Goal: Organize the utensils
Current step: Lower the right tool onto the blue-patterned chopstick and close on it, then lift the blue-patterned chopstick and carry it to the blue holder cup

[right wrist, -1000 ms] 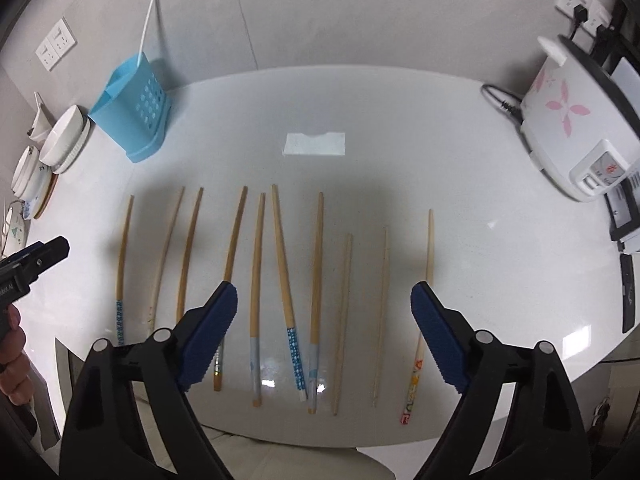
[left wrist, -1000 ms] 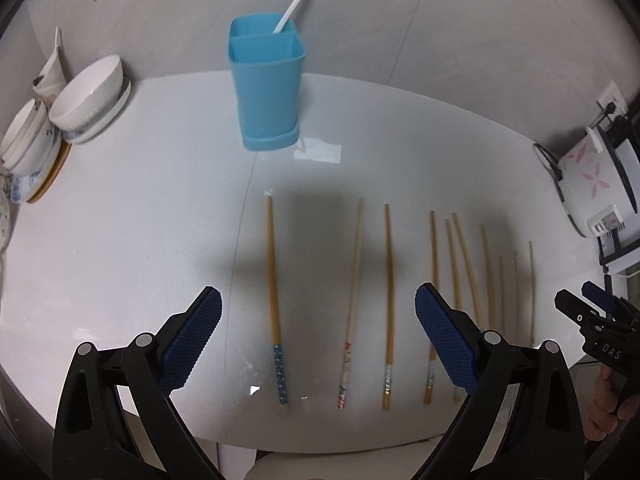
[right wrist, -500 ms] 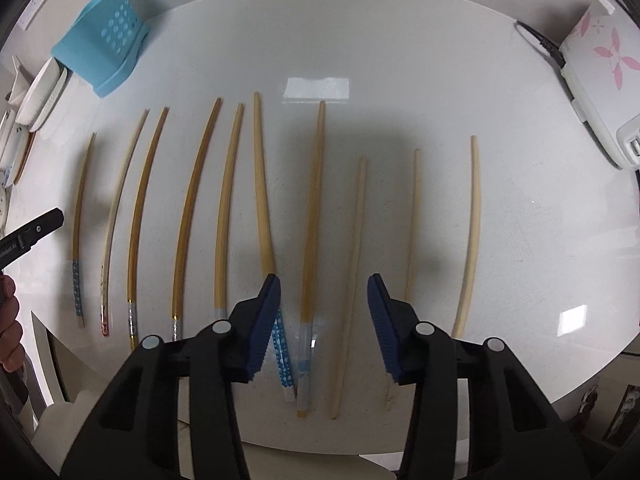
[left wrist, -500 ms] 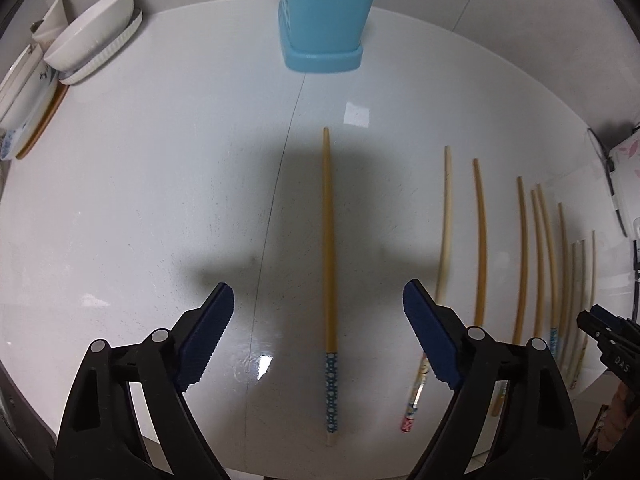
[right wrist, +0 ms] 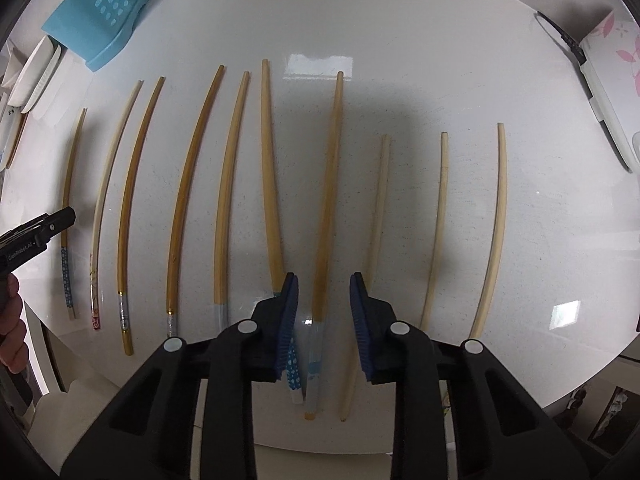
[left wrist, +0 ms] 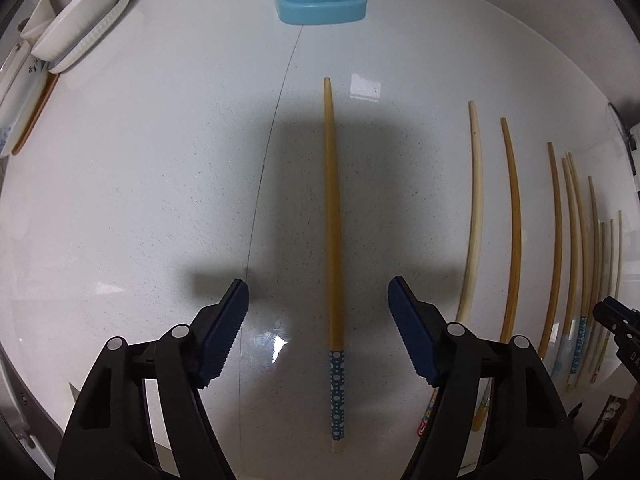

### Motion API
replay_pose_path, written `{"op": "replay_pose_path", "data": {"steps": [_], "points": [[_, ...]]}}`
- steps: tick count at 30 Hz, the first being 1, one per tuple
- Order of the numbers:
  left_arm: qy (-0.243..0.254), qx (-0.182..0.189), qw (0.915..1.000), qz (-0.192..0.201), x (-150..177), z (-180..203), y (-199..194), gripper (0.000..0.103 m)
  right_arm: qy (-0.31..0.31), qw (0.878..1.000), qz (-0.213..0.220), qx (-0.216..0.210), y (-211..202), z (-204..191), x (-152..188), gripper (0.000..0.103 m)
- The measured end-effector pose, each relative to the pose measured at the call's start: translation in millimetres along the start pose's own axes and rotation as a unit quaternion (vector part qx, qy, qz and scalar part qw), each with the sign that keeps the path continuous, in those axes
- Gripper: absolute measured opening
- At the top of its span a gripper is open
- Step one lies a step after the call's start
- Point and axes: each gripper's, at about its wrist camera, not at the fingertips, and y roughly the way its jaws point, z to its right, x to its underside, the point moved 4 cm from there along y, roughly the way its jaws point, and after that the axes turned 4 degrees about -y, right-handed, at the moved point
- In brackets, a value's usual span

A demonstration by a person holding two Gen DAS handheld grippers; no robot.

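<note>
Glossy speckled white surface (left wrist: 160, 200), smooth wooden chopsticks (right wrist: 328, 184), blue plastic holder (left wrist: 320, 4), glazed white bowls (left wrist: 76, 24), ribbed blue jaws.

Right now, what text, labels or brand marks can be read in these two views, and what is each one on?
"GenRobot.AI": white lettering on the left gripper, seen in the right wrist view.
"DA": cut-off letters on the right gripper, seen in the left wrist view.
Red marks on the pale chopstick: too small to read.
Print on the plate: blurred.

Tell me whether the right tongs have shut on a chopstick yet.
Not yet: the right tongs are open. A clear gap shows on both sides of the light-blue-ended chopstick lying flat on the table between their pads.
</note>
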Motion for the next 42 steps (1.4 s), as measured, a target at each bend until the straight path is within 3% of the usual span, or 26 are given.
{"op": "replay_pose_path", "data": {"steps": [7, 13, 15, 17, 19, 22, 30, 42], "points": [[0.002, -0.009, 0.9998, -0.016, -5.2, 16.4, 0.3, 0.059, -0.003, 1.0, -0.017, 0.008, 8.1, -0.8, -2.2, 0.02], [0.008, -0.01, 0.9995, -0.029, -2.1, 40.7, -5.1, 0.029, -0.002, 1.0, -0.026, 0.013, 24.1, -4.9, -21.8, 0.017], [0.01, -0.008, 0.9994, -0.033, -2.8, 45.2, -6.1, 0.013, -0.002, 1.0, -0.026, 0.015, 27.4, -4.0, -22.6, 0.017], [0.01, -0.005, 0.9992, -0.039, -4.7, 49.0, -7.7, 0.007, 0.0, 1.0, -0.028, 0.012, 31.0, -5.7, -25.2, 0.017], [0.012, -0.006, 0.9991, -0.039, -6.3, 54.6, -9.1, 0.007, 0.001, 0.999, -0.031, 0.015, 35.2, -4.6, -26.0, 0.017], [0.01, -0.002, 0.9993, -0.037, -6.0, 55.3, -0.7, 0.006, 0.002, 0.999, -0.032, 0.011, 35.9, -3.2, -22.6, 0.007], [0.01, 0.009, 0.9997, -0.02, 7.6, 54.7, -5.0, 0.006, 0.003, 1.0, -0.028, 0.013, 32.0, -9.0, -28.9, 0.007], [0.009, 0.03, 0.9994, 0.014, 15.2, 74.9, -32.6, 0.006, 0.0, 1.0, 0.004, 0.004, -9.4, -7.8, -25.4, 0.007]]}}
